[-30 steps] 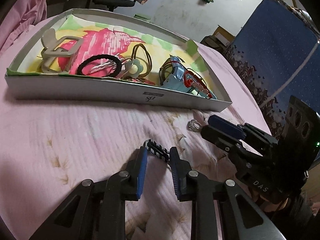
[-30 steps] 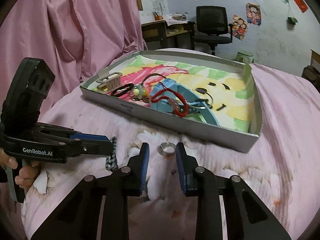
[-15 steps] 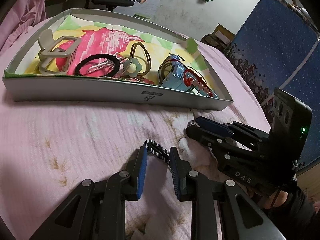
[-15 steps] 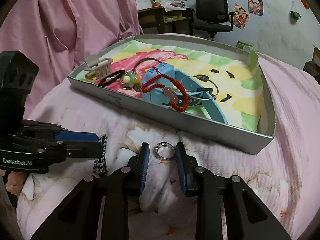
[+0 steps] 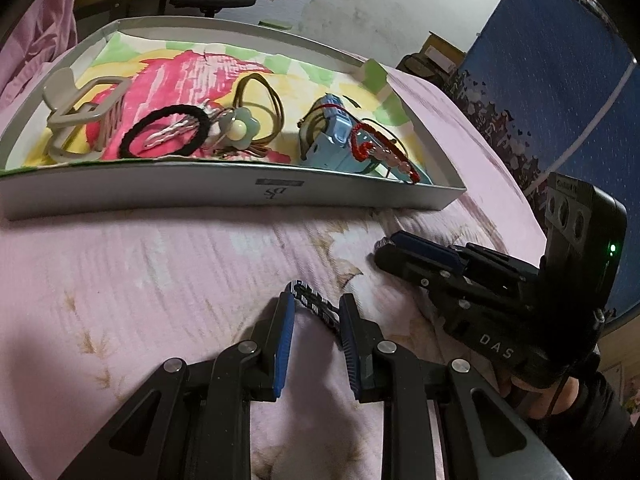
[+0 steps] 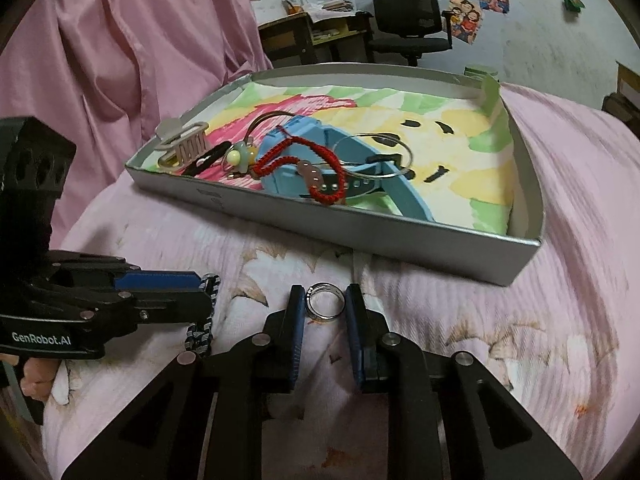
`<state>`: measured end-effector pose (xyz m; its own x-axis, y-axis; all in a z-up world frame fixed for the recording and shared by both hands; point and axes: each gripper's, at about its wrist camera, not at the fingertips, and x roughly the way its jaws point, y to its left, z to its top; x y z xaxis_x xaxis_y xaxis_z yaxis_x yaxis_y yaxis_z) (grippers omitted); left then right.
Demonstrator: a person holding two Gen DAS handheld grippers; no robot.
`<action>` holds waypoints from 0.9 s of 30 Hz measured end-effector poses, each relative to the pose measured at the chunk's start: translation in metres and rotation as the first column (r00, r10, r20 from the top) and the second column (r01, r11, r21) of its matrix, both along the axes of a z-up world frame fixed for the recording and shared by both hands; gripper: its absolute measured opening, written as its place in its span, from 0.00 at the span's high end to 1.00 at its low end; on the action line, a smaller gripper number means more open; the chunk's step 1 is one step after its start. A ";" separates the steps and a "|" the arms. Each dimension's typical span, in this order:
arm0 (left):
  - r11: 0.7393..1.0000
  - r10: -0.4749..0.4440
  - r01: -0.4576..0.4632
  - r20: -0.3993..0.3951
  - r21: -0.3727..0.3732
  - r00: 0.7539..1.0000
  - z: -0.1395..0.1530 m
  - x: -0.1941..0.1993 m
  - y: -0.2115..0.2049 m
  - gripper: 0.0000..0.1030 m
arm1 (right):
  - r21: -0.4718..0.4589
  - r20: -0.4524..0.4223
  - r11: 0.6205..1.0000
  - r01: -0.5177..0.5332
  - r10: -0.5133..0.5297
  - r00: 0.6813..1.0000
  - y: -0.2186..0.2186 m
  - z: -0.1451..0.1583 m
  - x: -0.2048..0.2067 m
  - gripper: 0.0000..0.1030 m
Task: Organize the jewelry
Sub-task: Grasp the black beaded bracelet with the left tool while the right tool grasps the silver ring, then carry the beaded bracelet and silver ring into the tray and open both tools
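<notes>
A black-and-white braided bracelet (image 5: pixel 314 306) lies on the pink bedspread between the fingers of my left gripper (image 5: pixel 316 312), which is open around it; it also shows in the right wrist view (image 6: pixel 204 320). A silver ring (image 6: pixel 325 300) lies between the fingers of my right gripper (image 6: pixel 324 302), which is open with its pads close on each side. The grey tray (image 5: pixel 240 188) beyond holds a hair claw (image 5: pixel 80 116), a black hair tie (image 5: pixel 164 130), a flower tie (image 5: pixel 236 130), a blue watch (image 6: pixel 304 168) and a red bracelet (image 6: pixel 304 164).
The right gripper's body (image 5: pixel 500 304) lies close to the right of my left gripper. A blue panel (image 5: pixel 560 80) stands at the right, pink curtains (image 6: pixel 120 60) at the left. A desk and office chair (image 6: pixel 404 20) stand behind the bed.
My right gripper has moved forward until the ring sits between its fingers. My left gripper stays around the braided bracelet. The tray looks a little closer.
</notes>
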<state>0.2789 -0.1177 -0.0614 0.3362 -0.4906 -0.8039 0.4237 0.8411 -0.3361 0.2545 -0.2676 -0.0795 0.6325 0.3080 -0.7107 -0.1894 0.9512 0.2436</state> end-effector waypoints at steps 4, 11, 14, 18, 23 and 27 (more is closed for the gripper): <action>1.000 -0.015 0.015 0.000 0.010 1.000 -0.001 0.000 -0.005 0.77 | 0.027 0.004 1.000 0.016 -0.016 1.000 -0.005 -0.002 -0.002 0.82; 0.999 -0.026 0.026 -0.015 0.019 1.000 -0.003 -0.002 -0.012 0.76 | 0.048 0.009 0.998 0.039 -0.040 0.999 -0.011 -0.002 -0.006 0.82; 0.999 -0.036 0.036 -0.014 0.036 0.999 -0.005 -0.008 -0.017 0.75 | 0.052 0.011 0.998 0.045 -0.046 0.999 -0.012 -0.002 -0.009 0.82; 0.996 -0.048 0.048 0.005 0.072 0.999 -0.006 -0.013 -0.022 0.75 | 0.060 0.012 0.997 0.050 -0.051 0.999 -0.014 -0.002 -0.011 0.82; 0.997 -0.038 0.037 0.017 0.065 0.999 -0.005 -0.015 -0.020 0.77 | 0.065 0.011 0.996 0.054 -0.054 0.998 -0.015 -0.003 -0.013 0.82; 0.999 -0.020 0.018 0.038 0.051 0.999 -0.005 -0.018 -0.014 0.85 | 0.064 0.013 0.997 0.054 -0.055 0.998 -0.015 -0.003 -0.013 0.82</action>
<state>0.2610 -0.1314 -0.0666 0.3580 -0.4560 -0.8148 0.4518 0.8483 -0.2763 0.2412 -0.2824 -0.0828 0.6595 0.3171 -0.6815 -0.1421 0.9429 0.3013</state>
